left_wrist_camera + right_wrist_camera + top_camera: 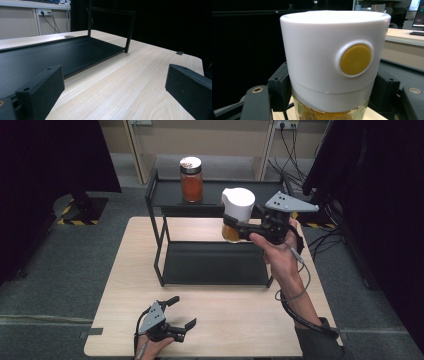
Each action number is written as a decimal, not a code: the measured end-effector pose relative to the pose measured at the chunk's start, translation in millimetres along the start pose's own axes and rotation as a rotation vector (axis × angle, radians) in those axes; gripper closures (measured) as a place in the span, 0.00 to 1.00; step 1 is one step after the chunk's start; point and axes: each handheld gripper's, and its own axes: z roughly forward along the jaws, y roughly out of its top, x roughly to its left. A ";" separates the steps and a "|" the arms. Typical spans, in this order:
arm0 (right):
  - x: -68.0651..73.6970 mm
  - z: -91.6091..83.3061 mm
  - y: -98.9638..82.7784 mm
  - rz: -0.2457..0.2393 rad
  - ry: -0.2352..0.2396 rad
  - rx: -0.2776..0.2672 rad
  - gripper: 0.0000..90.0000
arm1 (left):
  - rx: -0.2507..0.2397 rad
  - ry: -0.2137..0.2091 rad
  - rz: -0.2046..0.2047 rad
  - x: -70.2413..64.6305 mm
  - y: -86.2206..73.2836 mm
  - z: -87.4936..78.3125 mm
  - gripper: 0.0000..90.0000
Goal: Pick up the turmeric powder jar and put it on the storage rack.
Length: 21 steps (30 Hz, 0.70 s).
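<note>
Right gripper clamped on white-capped jar, held aloft | step: carrying to rack | next: set on top shelf just beyond, beside orange jar | left gripper gaping, empty

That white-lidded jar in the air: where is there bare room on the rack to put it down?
The top shelf is bare to the right of the red jar, out to its right end. The bottom shelf is bare across its width. The white-lidded jar, in the right gripper, hangs before the top shelf. It is tightest close beside the red jar.
</note>
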 end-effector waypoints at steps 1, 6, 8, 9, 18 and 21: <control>-0.9 1.9 2.7 0.004 -0.002 0.000 0.34 | 0.000 0.000 0.000 0.1 0.0 0.1 0.02; -3.7 10.9 14.8 0.010 -0.018 -0.001 0.34 | 0.003 -0.003 0.000 0.0 0.1 0.6 0.02; -3.9 13.5 19.2 0.008 -0.028 -0.001 0.34 | 0.003 -0.005 -0.001 -0.1 0.0 1.0 0.02; -4.0 15.0 21.7 0.006 -0.033 -0.001 0.34 | 0.003 -0.005 -0.001 0.0 0.0 1.1 0.02; -6.3 31.4 43.0 0.000 -0.082 -0.002 0.34 | 0.002 -0.007 -0.001 0.1 0.0 1.0 0.02; -7.4 39.2 47.3 -0.001 -0.097 0.001 0.34 | 0.003 -0.007 -0.001 0.0 -0.1 1.1 0.02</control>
